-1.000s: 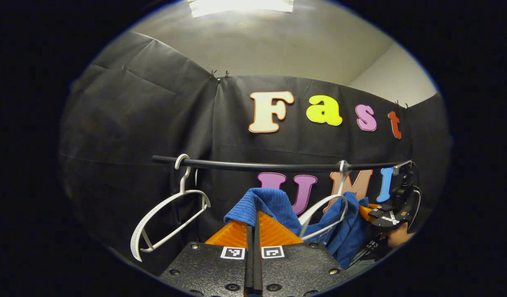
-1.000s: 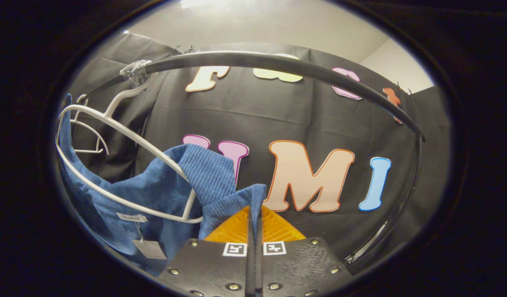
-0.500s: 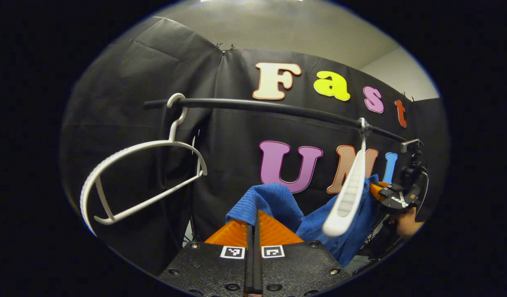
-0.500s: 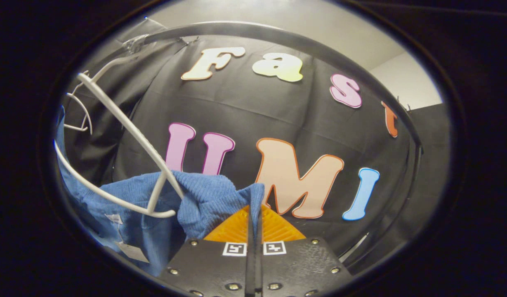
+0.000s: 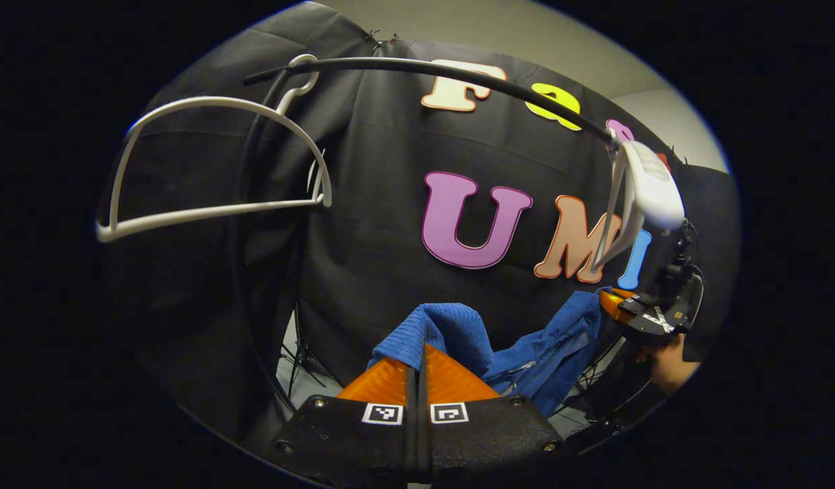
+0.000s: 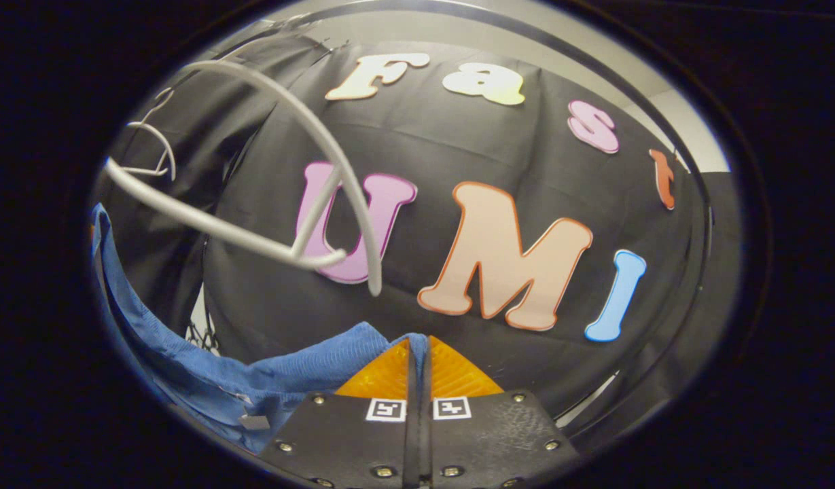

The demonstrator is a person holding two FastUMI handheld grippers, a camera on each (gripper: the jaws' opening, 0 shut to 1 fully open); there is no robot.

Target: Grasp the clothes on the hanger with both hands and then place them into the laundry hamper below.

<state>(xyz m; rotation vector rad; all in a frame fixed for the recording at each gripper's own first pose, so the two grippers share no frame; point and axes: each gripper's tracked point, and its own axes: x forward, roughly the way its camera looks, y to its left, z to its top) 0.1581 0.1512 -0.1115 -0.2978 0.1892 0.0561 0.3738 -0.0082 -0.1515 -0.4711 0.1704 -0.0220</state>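
Observation:
A blue ribbed garment hangs slack between my two grippers, off its hanger. My left gripper is shut on one bunched end of the cloth. In the right gripper view my right gripper is shut on the other end of the blue garment, which droops to the left with a tag on it. The white hanger it came from swings bare above, still hooked on the black rail. The right gripper and a hand holding it also appear at the right of the left gripper view.
A second bare white hanger hangs at the left end of the rail. The rack's dark upright and a tripod's legs stand below it. The freed hanger dangles close above the right gripper.
Both grippers have dropped with the blue garment, and it has slid fully off the white hanger. The rail and both hangers now sit higher in each view, and the freed hanger swings.

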